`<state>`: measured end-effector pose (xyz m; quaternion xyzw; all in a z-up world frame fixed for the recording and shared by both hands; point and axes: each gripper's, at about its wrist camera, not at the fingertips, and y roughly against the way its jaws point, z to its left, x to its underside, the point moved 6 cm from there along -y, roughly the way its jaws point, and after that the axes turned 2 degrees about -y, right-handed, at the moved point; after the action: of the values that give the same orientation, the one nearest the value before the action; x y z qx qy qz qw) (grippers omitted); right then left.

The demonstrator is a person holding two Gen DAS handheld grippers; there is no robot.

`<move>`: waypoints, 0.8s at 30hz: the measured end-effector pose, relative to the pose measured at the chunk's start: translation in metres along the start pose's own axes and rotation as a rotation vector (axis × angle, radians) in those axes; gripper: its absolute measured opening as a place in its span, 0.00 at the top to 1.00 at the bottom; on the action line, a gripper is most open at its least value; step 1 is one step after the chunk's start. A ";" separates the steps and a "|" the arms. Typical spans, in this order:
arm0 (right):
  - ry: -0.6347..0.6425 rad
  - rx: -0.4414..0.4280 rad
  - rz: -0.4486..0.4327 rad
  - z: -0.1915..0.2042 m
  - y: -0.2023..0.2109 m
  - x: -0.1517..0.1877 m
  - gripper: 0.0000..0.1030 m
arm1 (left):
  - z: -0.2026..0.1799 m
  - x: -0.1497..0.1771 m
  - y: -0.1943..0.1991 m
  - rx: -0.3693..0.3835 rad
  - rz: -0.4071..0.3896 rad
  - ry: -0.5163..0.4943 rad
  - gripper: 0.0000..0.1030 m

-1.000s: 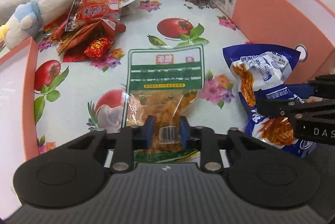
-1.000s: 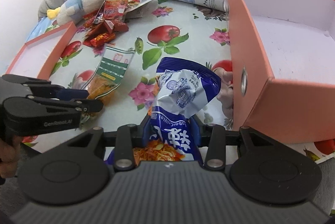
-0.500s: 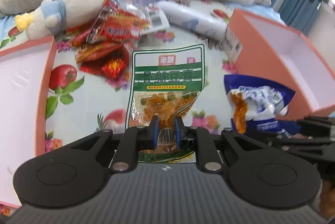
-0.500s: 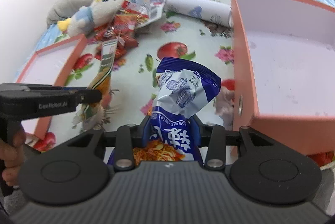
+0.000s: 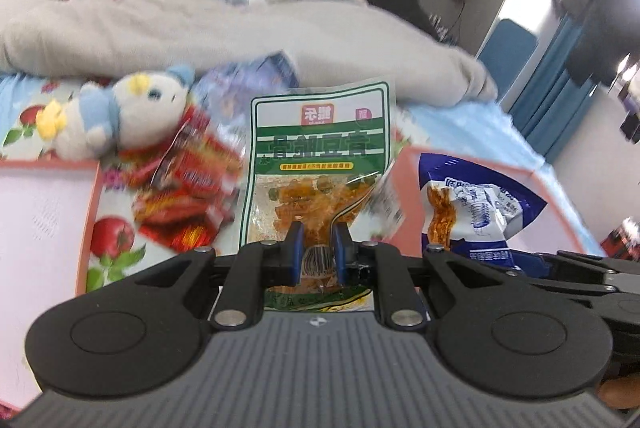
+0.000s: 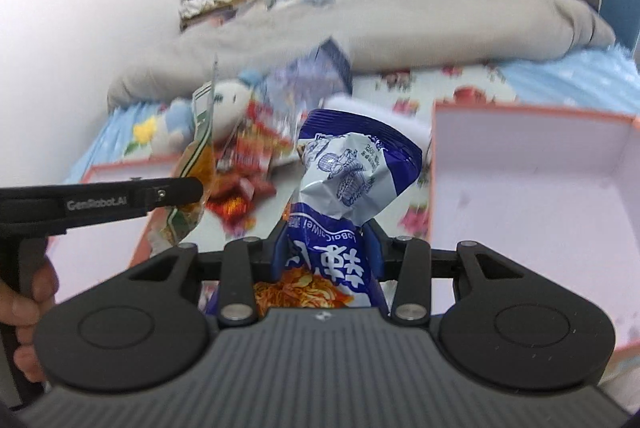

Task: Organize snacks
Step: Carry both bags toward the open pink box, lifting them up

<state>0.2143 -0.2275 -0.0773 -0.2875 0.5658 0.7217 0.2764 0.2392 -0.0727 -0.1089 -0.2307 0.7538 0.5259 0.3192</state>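
**A:** Where do the fingers stand?

**B:** The left gripper has its fingers clamped on the lower end of a green packet, which stands upright in the air. The right gripper is clamped on the waist of a blue-and-white noodle bag, which is also held clear of the bed.

**A:** And the boxes?

**B:** Taking the green packet as the marker: an open salmon box lies to its left and below, its pale floor bare as far as the left wrist view shows. A second salmon box lies off to its right, beyond the noodle bag, and the floor that shows is bare as well.

**A:** So nothing is sorted yet?

**B:** By these views, no snack lies in the visible part of either box. Two packs are picked up and appear to be on their way to be put down.

**A:** What is left?

**B:** A heap of red wrappers lies just left of the green packet on the flowered bed cover, beside a plush toy. A bluish pack lies behind the packet, blurred. My reading: the job is at an early stage, with most of the pile untouched.
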 end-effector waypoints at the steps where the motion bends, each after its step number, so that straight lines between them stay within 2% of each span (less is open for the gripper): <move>1: -0.003 0.002 -0.015 -0.002 0.004 -0.008 0.58 | -0.005 -0.008 0.004 0.006 -0.012 -0.004 0.82; 9: -0.011 0.030 -0.129 -0.021 0.034 -0.055 0.59 | -0.050 -0.058 0.023 0.068 -0.095 -0.046 0.82; 14: -0.019 0.077 -0.182 -0.045 0.044 -0.072 0.58 | -0.089 -0.079 0.023 0.133 -0.117 -0.094 0.82; 19: -0.069 0.126 -0.183 -0.080 0.043 -0.070 0.58 | -0.128 -0.079 -0.002 0.182 -0.083 -0.147 0.82; 24: -0.119 0.191 -0.142 -0.119 0.030 -0.057 0.58 | -0.164 -0.066 -0.049 0.222 0.009 -0.191 0.82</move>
<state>0.2441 -0.3542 -0.0391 -0.2558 0.5927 0.6589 0.3861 0.2793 -0.2431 -0.0528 -0.1398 0.7745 0.4604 0.4106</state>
